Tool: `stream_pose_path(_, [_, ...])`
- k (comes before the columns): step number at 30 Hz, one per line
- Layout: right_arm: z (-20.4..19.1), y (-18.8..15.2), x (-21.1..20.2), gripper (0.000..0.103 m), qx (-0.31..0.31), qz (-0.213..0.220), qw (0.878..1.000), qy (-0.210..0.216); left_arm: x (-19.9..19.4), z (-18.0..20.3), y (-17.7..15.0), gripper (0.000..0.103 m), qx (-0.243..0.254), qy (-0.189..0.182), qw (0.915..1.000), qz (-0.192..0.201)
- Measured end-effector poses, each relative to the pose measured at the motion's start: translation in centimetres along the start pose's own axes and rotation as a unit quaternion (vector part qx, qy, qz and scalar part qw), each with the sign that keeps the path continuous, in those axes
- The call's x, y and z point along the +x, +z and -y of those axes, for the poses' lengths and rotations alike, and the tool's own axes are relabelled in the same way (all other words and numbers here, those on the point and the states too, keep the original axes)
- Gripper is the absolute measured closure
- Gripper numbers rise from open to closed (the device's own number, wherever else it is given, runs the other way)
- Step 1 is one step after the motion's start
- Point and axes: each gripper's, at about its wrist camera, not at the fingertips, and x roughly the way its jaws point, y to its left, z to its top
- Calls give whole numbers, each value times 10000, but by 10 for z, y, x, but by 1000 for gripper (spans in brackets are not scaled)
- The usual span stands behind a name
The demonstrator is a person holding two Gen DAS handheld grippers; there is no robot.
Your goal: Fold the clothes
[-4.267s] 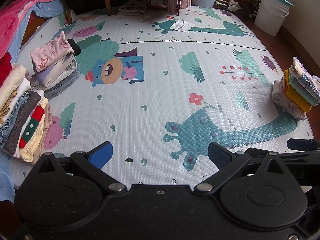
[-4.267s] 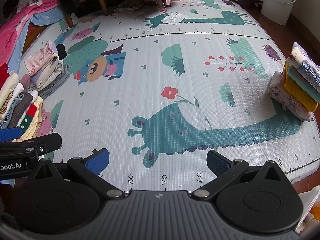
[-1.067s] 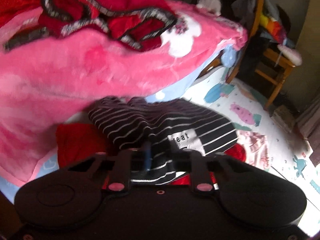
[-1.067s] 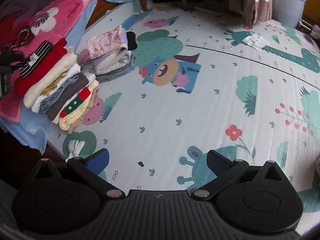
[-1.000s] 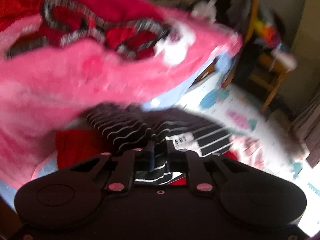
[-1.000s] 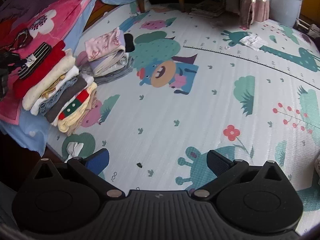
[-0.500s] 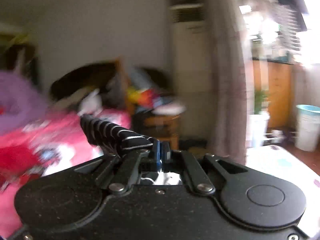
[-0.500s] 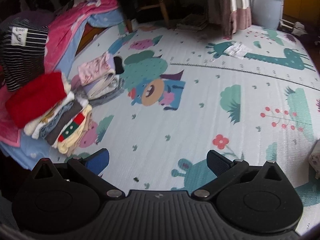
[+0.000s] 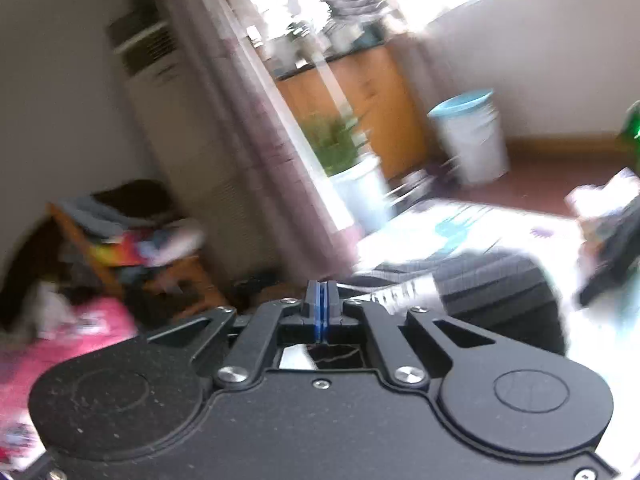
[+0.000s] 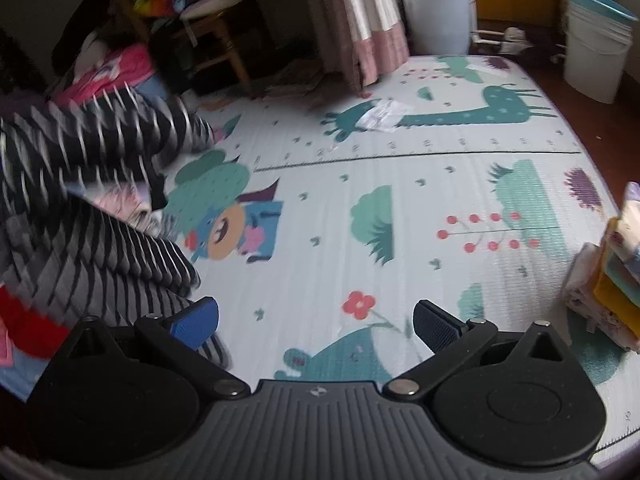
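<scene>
1. Cartoon animals cover the play mat (image 10: 400,184) on the floor, which fills most of my right wrist view.
2. My left hand-held gripper (image 9: 322,312) has its blue pads pressed together, pinching the black-and-white striped garment (image 9: 492,292), which trails off to the lower right of that blurred frame.
3. From the right wrist view the same striped garment (image 10: 92,184) hangs blurred at the left edge, above the mat.
4. My right hand-held gripper (image 10: 316,322) is spread wide with nothing between its pads.
5. At the right edge a stack of folded clothes (image 10: 612,280) sits on the mat.
6. Across the top of the frame are a curtain (image 10: 360,20) and a white bucket (image 10: 596,36).
</scene>
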Motion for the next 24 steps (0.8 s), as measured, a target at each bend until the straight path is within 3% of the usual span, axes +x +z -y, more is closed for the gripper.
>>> stream_pose_path(8, [33, -1, -5, 0, 258, 110, 9994, -206, 28, 63, -6, 103, 451, -782, 9951, -392])
stream_pose_path(11, [36, -2, -3, 0, 258, 71, 9994, -241, 22, 60, 0, 103, -250, -1542, 9871, -347])
stream_pose_path(13, [39, -1, -4, 0, 276, 95, 9992, -257, 15, 46, 2, 103, -1074, -2074, 9723, -99])
stream_pose_path(14, [41, -1, -5, 0, 284, 108, 9992, -264, 17, 45, 3, 103, -1122, -2051, 9722, -125])
stream_pose_path(15, [42, -1, -7, 0, 292, 129, 9991, -265, 19, 60, 0, 103, -430, -1614, 9857, -229])
stream_pose_path(16, [43, 0, -8, 0, 307, 150, 9990, -287, 23, 77, -7, 103, 265, -1308, 9905, -342])
stream_pose_path(18, [47, 1, -9, 0, 348, 174, 9987, -325, 26, 74, -11, 103, -407, -1890, 9797, -522])
stream_pose_path(19, [49, 1, -9, 0, 374, 178, 9986, -341, 22, 77, -9, 103, -394, -1996, 9782, -421])
stream_pose_path(24, [57, 4, -9, 0, 459, 203, 9980, -396, 27, 115, -18, 103, 557, -1820, 9802, -541])
